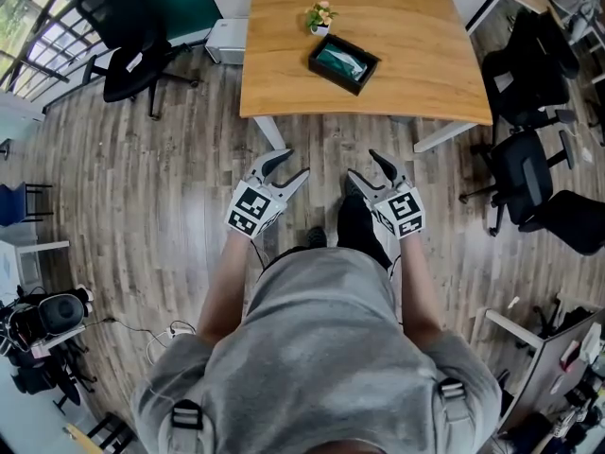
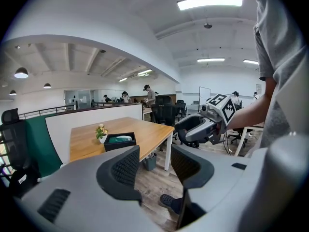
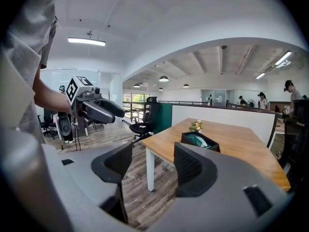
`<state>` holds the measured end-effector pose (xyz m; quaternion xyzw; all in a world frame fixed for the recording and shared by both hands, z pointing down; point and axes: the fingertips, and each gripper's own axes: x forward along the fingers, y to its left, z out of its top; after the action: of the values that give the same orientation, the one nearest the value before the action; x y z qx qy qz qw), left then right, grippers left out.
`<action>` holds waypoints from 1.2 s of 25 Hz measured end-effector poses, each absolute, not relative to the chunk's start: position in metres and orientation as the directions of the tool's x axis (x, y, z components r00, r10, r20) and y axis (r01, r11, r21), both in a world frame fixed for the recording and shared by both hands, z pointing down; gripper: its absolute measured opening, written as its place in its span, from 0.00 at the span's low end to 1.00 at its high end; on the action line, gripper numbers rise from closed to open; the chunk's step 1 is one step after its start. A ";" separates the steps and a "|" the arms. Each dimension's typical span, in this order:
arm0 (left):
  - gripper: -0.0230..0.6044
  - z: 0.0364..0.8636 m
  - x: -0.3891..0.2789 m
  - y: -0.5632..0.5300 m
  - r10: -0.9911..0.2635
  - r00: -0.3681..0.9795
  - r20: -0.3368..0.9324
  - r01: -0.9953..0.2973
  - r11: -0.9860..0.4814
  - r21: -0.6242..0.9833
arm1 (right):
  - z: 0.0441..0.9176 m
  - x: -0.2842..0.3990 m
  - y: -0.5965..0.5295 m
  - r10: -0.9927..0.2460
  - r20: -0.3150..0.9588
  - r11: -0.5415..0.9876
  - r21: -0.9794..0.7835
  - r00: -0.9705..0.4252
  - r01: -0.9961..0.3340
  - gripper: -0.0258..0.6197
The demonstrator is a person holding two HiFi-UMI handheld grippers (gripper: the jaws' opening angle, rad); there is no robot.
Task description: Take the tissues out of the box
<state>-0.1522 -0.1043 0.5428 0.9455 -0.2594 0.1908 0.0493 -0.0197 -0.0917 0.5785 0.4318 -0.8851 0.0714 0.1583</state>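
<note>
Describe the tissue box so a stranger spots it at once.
Find the wooden table ahead of the person. Near its front edge sits a shallow black box beside a small flower pot. Unlike the pot, it is dark, rectangular, holding a teal tissue pack.

Head view looks steeply down; both gripper views face the same far-off table point(image 2: 86, 138).

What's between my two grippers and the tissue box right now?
In the head view, only wood floor and the table edge separate the left gripper and right gripper from the tissue box.
</note>
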 end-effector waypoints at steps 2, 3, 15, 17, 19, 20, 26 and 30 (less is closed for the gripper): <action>0.39 0.544 -0.153 -0.112 -0.481 0.786 0.388 -0.522 -0.853 0.000 | 0.580 -0.020 -0.100 -0.734 0.346 0.627 0.014 -0.585 -0.779 0.47; 0.38 0.544 -0.153 -0.116 -0.483 0.785 0.388 -0.525 -0.851 0.003 | 0.581 -0.020 -0.103 -0.729 0.350 0.632 0.016 -0.588 -0.775 0.47; 0.38 0.549 -0.138 -0.169 -0.497 0.773 0.394 -0.545 -0.838 0.012 | 0.587 -0.006 -0.162 -0.699 0.373 0.662 0.017 -0.610 -0.749 0.47; 0.38 0.548 -0.133 -0.180 -0.503 0.772 0.388 -0.551 -0.834 0.014 | 0.587 -0.002 -0.173 -0.693 0.377 0.669 0.018 -0.615 -0.743 0.47; 0.38 0.549 -0.126 -0.189 -0.503 0.771 0.391 -0.553 -0.833 0.017 | 0.587 0.003 -0.183 -0.687 0.379 0.675 0.017 -0.620 -0.737 0.47; 0.38 0.550 -0.122 -0.194 -0.505 0.769 0.392 -0.554 -0.832 0.017 | 0.587 0.006 -0.189 -0.684 0.380 0.678 0.016 -0.623 -0.735 0.47; 0.38 0.552 -0.102 -0.226 -0.521 0.756 0.396 -0.577 -0.816 0.028 | 0.591 0.026 -0.222 -0.665 0.386 0.694 0.002 -0.639 -0.720 0.47; 0.38 0.554 -0.092 -0.240 -0.533 0.743 0.405 -0.592 -0.806 0.025 | 0.588 0.037 -0.240 -0.658 0.364 0.697 -0.037 -0.659 -0.716 0.46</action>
<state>-0.0918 -0.2400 0.5537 0.9304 -0.3023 0.1930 0.0764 0.0367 -0.2403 0.5882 0.3789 -0.9065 0.0888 0.1637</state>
